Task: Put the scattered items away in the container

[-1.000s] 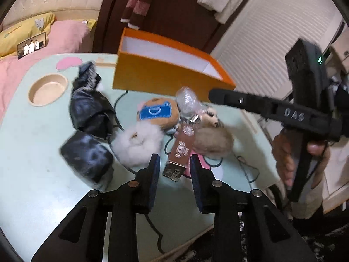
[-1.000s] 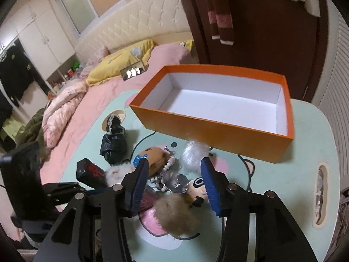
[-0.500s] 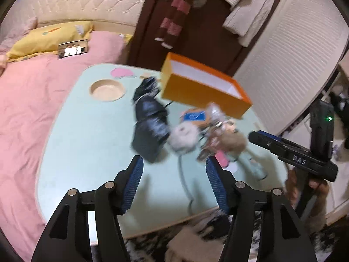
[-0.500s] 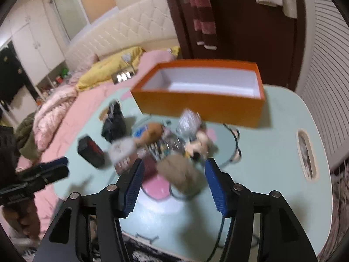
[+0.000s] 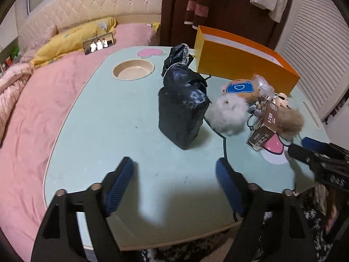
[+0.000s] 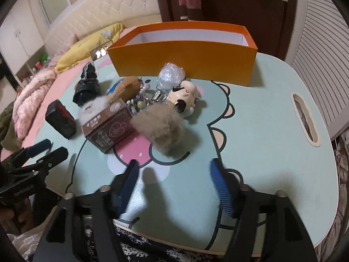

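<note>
An empty orange box (image 6: 185, 54) stands at the far side of the pale green table (image 6: 272, 113); it also shows in the left wrist view (image 5: 237, 63). In front of it lie a brown carton (image 6: 106, 128), a tan fur ball (image 6: 161, 126), a white fur ball (image 5: 229, 113), a dog figure (image 6: 185, 96), a clear plastic ball (image 6: 171, 76), a black box (image 5: 181, 113) and a black bag (image 5: 177, 61). My left gripper (image 5: 174, 174) is open and empty, near the table's front edge. My right gripper (image 6: 174, 174) is open and empty, just short of the tan fur ball.
A round cup recess (image 5: 133, 69) sits at the table's far left and a handle slot (image 6: 305, 120) at its right side. A pink bed (image 5: 32, 100) with a yellow pillow lies beyond the table. A dark door and hanging clothes stand behind the box.
Both grippers have pulled back from the pile toward the table's near edge and opened wider. The items on the table have not moved.
</note>
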Demonstrator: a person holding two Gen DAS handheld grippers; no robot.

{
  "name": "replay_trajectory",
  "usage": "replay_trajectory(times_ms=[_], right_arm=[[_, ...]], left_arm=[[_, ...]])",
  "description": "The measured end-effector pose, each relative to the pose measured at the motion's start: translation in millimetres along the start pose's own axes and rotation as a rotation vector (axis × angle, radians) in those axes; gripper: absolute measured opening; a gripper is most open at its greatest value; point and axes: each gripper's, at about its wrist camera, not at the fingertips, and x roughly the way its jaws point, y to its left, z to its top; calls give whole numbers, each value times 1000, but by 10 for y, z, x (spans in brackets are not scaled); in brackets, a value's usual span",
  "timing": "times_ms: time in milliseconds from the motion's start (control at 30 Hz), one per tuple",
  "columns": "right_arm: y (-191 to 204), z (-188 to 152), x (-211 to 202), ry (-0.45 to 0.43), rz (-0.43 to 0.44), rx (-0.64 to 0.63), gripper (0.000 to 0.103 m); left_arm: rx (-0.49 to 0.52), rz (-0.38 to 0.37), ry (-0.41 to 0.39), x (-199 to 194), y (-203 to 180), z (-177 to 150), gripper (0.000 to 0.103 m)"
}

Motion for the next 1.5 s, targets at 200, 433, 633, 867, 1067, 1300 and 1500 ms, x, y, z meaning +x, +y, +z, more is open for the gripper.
replay_trajectory(times_ms=[200, 433, 633, 867, 1067, 1300, 1500], right_arm=[[194, -52, 105, 38, -74, -90, 102], [134, -75, 97, 30, -77, -82, 103], [132, -110, 72, 31, -80, -77, 103], [161, -72, 82, 39, -81, -81, 103], [168, -69, 79, 40, -82, -81, 103], [176, -53, 116, 38, -78, -84, 103], [197, -38, 142, 33, -76, -86, 103]], left_arm=[[52, 45, -48, 75, -111, -54, 103], [61, 41, -105, 52, -88, -88, 103], [66, 38, -108, 64, -69, -96, 103], [76, 28, -111, 62, -68, -111, 103], [76, 28, -110, 62, -74, -107, 103], [80, 26, -114, 63, -80, -108, 103], [81, 26, -115, 64, -86, -110, 103]])
